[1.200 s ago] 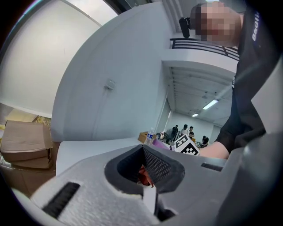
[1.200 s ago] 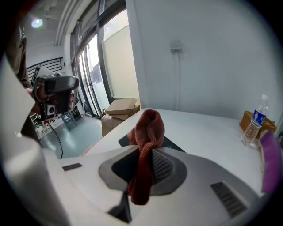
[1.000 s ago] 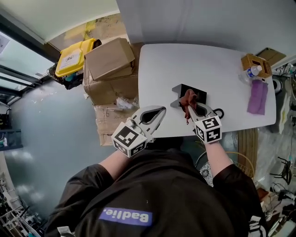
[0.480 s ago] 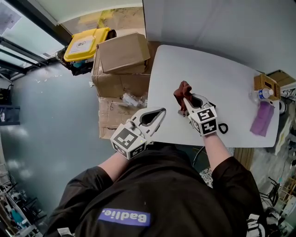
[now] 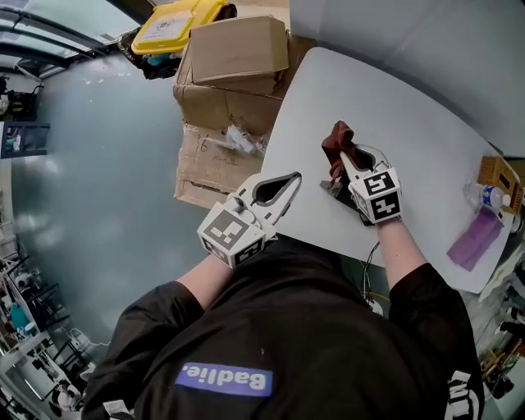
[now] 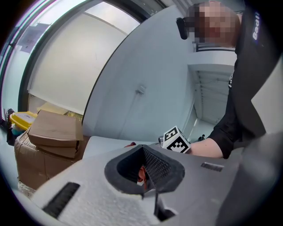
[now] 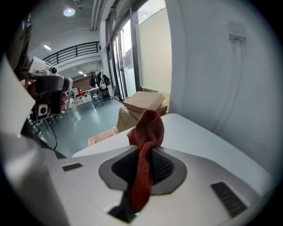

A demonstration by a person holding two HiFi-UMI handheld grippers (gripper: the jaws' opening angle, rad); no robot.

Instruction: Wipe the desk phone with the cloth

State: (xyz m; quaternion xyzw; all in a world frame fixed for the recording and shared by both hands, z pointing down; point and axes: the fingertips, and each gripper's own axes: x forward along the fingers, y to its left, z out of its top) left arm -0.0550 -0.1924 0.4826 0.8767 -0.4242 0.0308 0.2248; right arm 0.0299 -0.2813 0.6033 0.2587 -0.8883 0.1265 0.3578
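My right gripper [image 5: 340,161] is shut on a red-brown cloth [image 5: 337,139], which bunches up past the jaw tips over the white table [image 5: 410,123]. In the right gripper view the cloth [image 7: 148,128] runs pinched between the jaws and stands up in a fold. The dark desk phone [image 5: 338,191] lies under that gripper, and only a sliver of it shows. My left gripper [image 5: 289,180] is shut with nothing in it and hovers at the table's near left edge, apart from the phone.
Cardboard boxes [image 5: 238,49] and a yellow bin [image 5: 176,15] stand beyond the table's left end. At the table's right end are a water bottle [image 5: 484,195], a small wooden box [image 5: 499,172] and a purple cloth [image 5: 474,242].
The head camera has swung, so the table now runs diagonally. My right gripper with the cloth has shifted over the phone, which it now mostly hides. My left gripper stays by the table edge.
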